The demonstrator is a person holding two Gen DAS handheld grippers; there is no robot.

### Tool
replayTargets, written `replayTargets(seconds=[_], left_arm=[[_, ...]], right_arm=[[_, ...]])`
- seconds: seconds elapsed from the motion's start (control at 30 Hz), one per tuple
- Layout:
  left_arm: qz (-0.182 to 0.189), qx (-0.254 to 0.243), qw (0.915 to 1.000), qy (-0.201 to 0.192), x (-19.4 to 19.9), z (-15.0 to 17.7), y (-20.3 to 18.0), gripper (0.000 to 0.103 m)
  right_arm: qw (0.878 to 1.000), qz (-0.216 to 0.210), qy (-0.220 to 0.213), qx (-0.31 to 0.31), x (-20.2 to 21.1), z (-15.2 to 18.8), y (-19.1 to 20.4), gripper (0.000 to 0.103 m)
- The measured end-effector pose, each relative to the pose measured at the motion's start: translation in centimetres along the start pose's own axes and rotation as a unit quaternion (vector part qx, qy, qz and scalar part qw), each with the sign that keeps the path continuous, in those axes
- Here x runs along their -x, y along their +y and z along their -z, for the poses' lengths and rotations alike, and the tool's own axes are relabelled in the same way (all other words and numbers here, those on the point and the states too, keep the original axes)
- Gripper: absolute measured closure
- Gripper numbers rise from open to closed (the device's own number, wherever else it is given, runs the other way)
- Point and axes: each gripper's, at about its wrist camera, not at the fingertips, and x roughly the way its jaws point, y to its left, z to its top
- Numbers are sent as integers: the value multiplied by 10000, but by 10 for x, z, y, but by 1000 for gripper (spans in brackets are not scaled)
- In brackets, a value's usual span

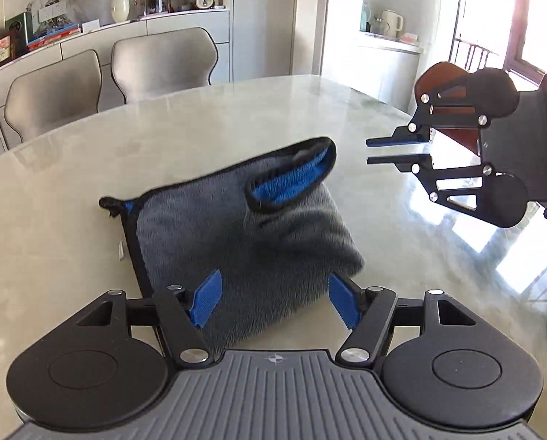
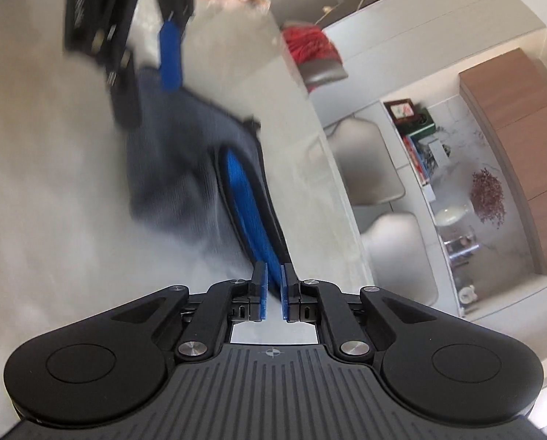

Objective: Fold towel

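Observation:
A grey towel point(image 1: 236, 242) with a blue underside and black trim lies folded on the pale marble table point(image 1: 163, 128). Its far right corner point(image 1: 295, 179) curls upward and shows blue. My left gripper point(image 1: 275, 300) is open, its blue pads point(image 1: 207, 300) spread on either side of the towel's near edge. My right gripper point(image 1: 368, 152) hovers to the right of the raised corner, clear of it, fingers a narrow gap apart and empty. In the right wrist view the towel point(image 2: 170, 168) is blurred beyond my right gripper point(image 2: 273, 286), with the left gripper point(image 2: 148, 80) over its far end.
Two grey chairs point(image 1: 53, 91) point(image 1: 163, 58) stand at the table's far side. Behind them a sideboard carries a white vase point(image 1: 120, 3), books and a clock. Bright windows lie to the right. Bare tabletop point(image 2: 53, 183) surrounds the towel.

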Motion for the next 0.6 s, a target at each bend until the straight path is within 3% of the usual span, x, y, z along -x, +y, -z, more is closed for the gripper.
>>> replayTargets(seconds=[0.13, 0.47, 0.6], left_arm=[[-84, 20, 10000, 31, -7, -13, -4, 34], [-352, 150, 9991, 174, -19, -36, -12, 34], [-572, 31, 9983, 134, -20, -46, -18, 34]], right_arm=[[9992, 34, 109, 376, -21, 16, -2, 73], [9858, -110, -129, 1673, -66, 32, 0, 60], [9820, -492, -329, 1792, -68, 30, -18, 53]])
